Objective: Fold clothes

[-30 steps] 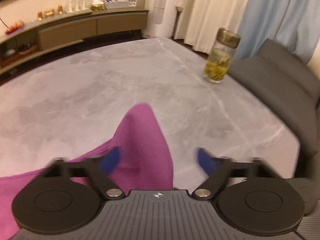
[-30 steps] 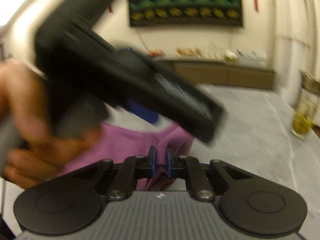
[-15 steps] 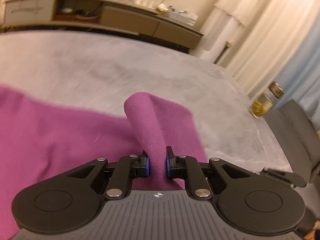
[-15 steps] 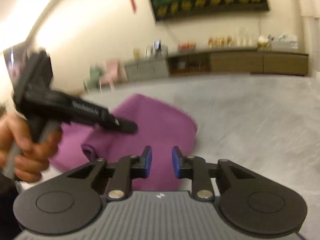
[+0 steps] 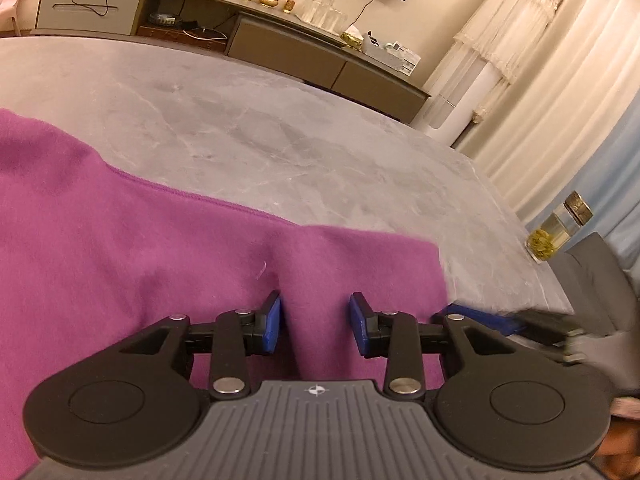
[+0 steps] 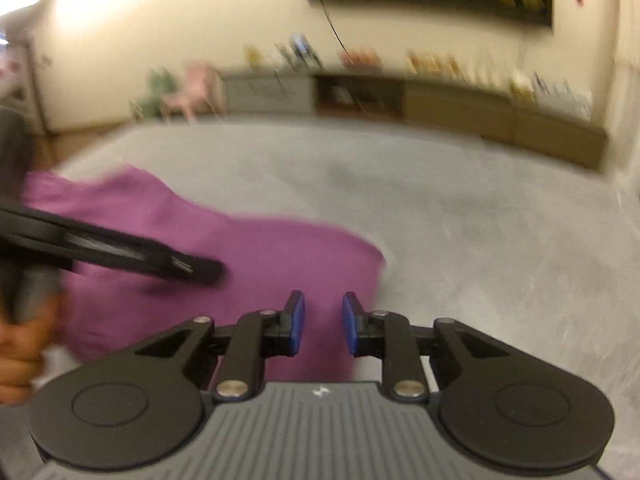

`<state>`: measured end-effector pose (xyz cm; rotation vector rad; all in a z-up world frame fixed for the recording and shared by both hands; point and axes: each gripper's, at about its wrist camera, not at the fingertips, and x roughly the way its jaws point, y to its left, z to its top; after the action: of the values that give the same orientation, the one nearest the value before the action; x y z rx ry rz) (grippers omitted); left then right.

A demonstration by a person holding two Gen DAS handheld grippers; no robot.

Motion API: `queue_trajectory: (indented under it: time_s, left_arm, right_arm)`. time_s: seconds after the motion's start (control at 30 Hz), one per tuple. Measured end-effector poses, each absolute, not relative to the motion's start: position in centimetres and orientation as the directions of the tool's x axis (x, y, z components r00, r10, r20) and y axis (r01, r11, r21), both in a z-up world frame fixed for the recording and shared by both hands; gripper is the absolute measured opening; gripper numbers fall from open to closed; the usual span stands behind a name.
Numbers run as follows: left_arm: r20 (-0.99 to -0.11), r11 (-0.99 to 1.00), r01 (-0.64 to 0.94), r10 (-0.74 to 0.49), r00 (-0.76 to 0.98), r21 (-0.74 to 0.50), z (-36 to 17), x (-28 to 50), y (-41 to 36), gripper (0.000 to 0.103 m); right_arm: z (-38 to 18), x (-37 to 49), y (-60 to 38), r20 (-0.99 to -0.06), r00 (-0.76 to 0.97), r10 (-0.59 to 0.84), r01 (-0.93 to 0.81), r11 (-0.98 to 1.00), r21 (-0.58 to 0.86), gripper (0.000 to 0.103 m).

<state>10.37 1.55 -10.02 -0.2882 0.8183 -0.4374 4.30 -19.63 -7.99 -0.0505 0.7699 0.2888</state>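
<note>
Garment [image 5: 168, 264] under L hand-held gripper [image 5: 316, 322]

Left gripper [image 5: 315, 322] sits low over the purple garment [image 5: 120, 248], jaws just opened, blue pads [image 5: 273, 322] apart. A raised ridge of the garment runs between the pads; neither visibly presses it. Garment lies flat on the grey marble table [image 5: 300, 140], far hem stitched, right corner just beyond the gripper. Right gripper's blue tip [image 5: 486, 320] pokes in right of the garment's near corner, blurred. Glass jar [image 5: 558, 228] with yellow-green contents stands at the table's right edge, well apart from the garment. Low sideboard [image 5: 280, 48] past the table's far side.
</note>
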Motion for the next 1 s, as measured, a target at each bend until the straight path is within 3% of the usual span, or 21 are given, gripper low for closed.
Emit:
queue_trajectory:
  time_s: [0.1,0.23,0.3,0.43,0.53,0.6,0.7,0.77,0.8,0.9,0.97,1.0]
  left_arm:
    - [-0.62,0.871,0.283,-0.486,0.616,-0.402,-8.7,8.5,2.3,0.045]
    - [-0.642,0.858,0.339,-0.514,0.568,-0.387,-9.2,5.3,2.2,0.047]
    - [-0.665,0.872,0.347,-0.488,0.566,-0.344,-10.2,4.6,1.7,0.046]
    - [-0.663,0.891,0.348,-0.451,0.598,-0.292,-10.0,3.9,1.2,0.047]
    - [-0.664,0.9,0.361,-0.426,0.615,-0.244,-9.9,3.0,1.0,0.047]
    - [-0.667,0.899,0.352,-0.43,0.608,-0.258,-10.2,3.0,1.4,0.048]
    - [-0.648,0.896,0.317,-0.444,0.619,-0.311,-8.9,2.9,3.4,0.048]
    - [-0.625,0.903,0.278,-0.427,0.653,-0.327,-7.5,2.8,5.8,0.058]
    - [-0.615,0.908,0.245,-0.411,0.672,-0.339,-6.8,2.8,7.4,0.062]
    - [-0.597,0.914,0.123,-0.349,0.723,-0.387,-5.1,2.4,13.3,0.063]
    - [-0.574,0.912,0.03,-0.283,0.768,-0.409,-4.0,1.5,18.3,0.069]
    - [-0.559,0.908,-0.029,-0.232,0.796,-0.417,-3.5,0.9,21.2,0.078]
  right_arm:
    - [-7.5,3.0,-19.3,-0.677,0.699,0.231,-0.274,0.961,0.044,0.024]
    - [-5.6,-0.9,-18.5,-0.632,0.697,0.338,-0.357,0.928,0.103,0.024]
    - [-6.4,-1.5,-16.8,-0.677,0.646,0.353,-0.408,0.909,0.086,0.024]
    - [-6.7,-2.4,-14.8,-0.681,0.667,0.302,-0.438,0.899,-0.03,0.024]
    - [-5.6,-2.6,-15.6,-0.644,0.695,0.32,-0.41,0.912,0.012,0.024]
    - [-6.7,-1.5,-15.5,-0.697,0.659,0.283,-0.388,0.921,0.008,0.024]
    - [-6.3,-1.5,-15.0,-0.687,0.679,0.259,-0.389,0.92,-0.038,0.024]
    - [-5.5,-2.1,-15.0,-0.64,0.722,0.262,-0.383,0.922,-0.054,0.025]
    - [-5.5,-2.0,-15.0,-0.642,0.726,0.245,-0.375,0.924,-0.071,0.031]
    - [-6.4,-1.0,-14.7,-0.689,0.698,0.196,-0.355,0.93,-0.094,0.042]
    - [-6.0,-0.3,-14.2,-0.704,0.686,0.181,-0.347,0.933,-0.098,0.039]
    - [-4.8,-0.4,-13.4,-0.684,0.707,0.182,-0.342,0.934,-0.105,0.039]
